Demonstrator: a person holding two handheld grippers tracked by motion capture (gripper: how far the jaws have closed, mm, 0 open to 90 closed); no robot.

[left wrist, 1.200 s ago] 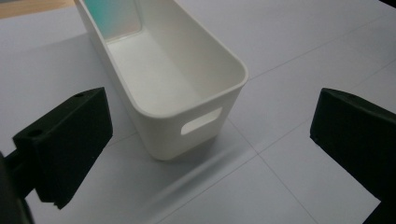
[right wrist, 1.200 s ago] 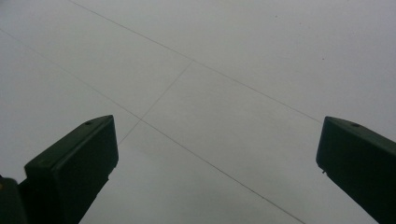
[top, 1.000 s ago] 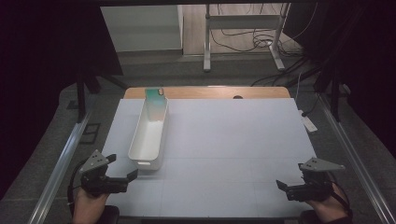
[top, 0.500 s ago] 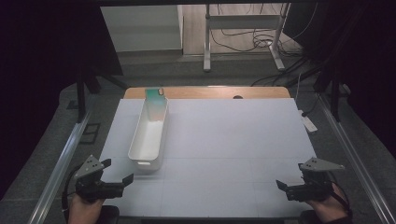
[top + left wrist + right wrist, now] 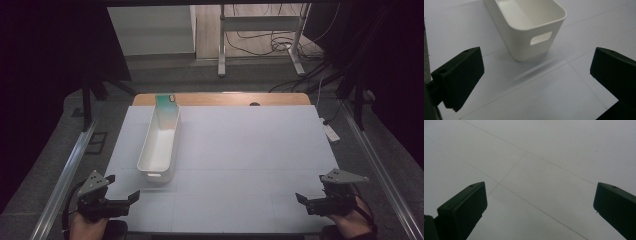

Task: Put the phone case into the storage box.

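Beyond the spread left hand-held gripper (image 5: pixel 534 82) stands a long, white, empty bin (image 5: pixel 529 27) with handle slot.

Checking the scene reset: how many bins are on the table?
1. A long white bin stands on the left half of the table, running front to back, its near end ahead of the open left gripper. A green thing sits at its far end.

Top edge cuts off the white bin (image 5: pixel 529 27)

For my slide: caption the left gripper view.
Open left gripper facing the empty white bin's handle end.
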